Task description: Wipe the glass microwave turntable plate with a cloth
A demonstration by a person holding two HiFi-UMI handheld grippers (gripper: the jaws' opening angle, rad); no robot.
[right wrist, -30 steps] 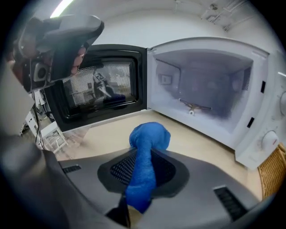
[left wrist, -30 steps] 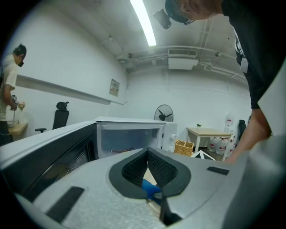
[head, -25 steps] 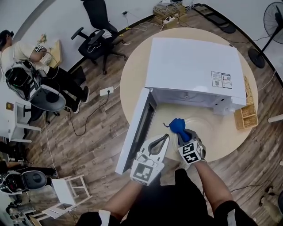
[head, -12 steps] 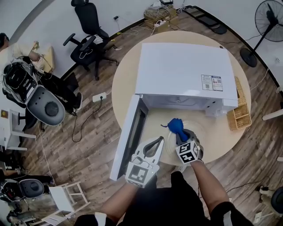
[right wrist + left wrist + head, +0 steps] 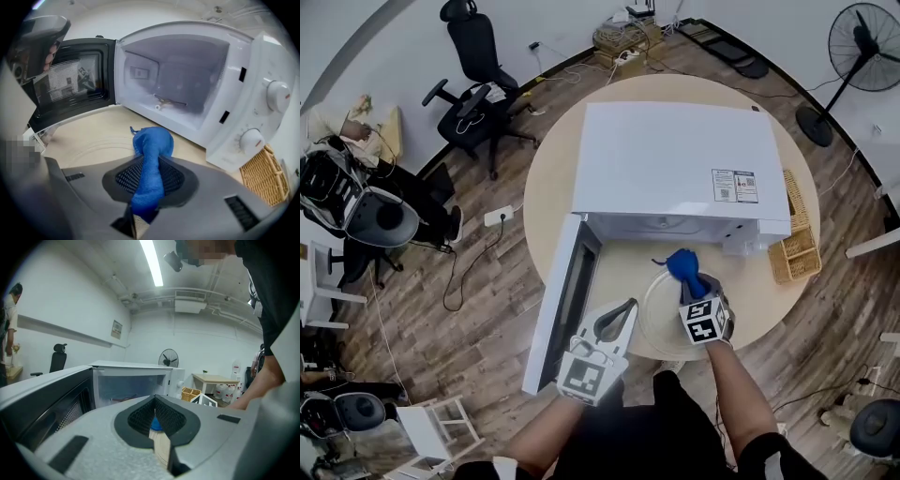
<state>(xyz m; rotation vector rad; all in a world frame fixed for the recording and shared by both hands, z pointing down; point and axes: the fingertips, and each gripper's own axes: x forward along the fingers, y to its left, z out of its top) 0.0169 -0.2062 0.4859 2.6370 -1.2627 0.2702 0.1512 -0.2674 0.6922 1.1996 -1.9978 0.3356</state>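
The clear glass turntable plate [image 5: 661,328] lies flat on the round wooden table, in front of the open white microwave [image 5: 675,169]. My right gripper [image 5: 690,283] is shut on a blue cloth [image 5: 682,264], and the bunched end of that cloth rests on the plate's far rim. In the right gripper view the blue cloth [image 5: 151,145] sticks out past the right gripper [image 5: 149,160], with the plate's faint rings [image 5: 91,146] to its left. My left gripper [image 5: 628,307] hovers shut by the plate's left edge. The left gripper [image 5: 154,411] shows nothing between its pads.
The microwave door [image 5: 558,309] hangs open to the left, beside my left gripper. A wicker basket [image 5: 794,253] sits right of the microwave near the table's edge [image 5: 750,333]. An office chair [image 5: 473,89], a fan [image 5: 862,47] and a seated person [image 5: 352,127] are around the room.
My right gripper has slid the blue cloth a little to the right, toward the microwave. The left gripper stays shut at the plate's left. The head view has shifted.
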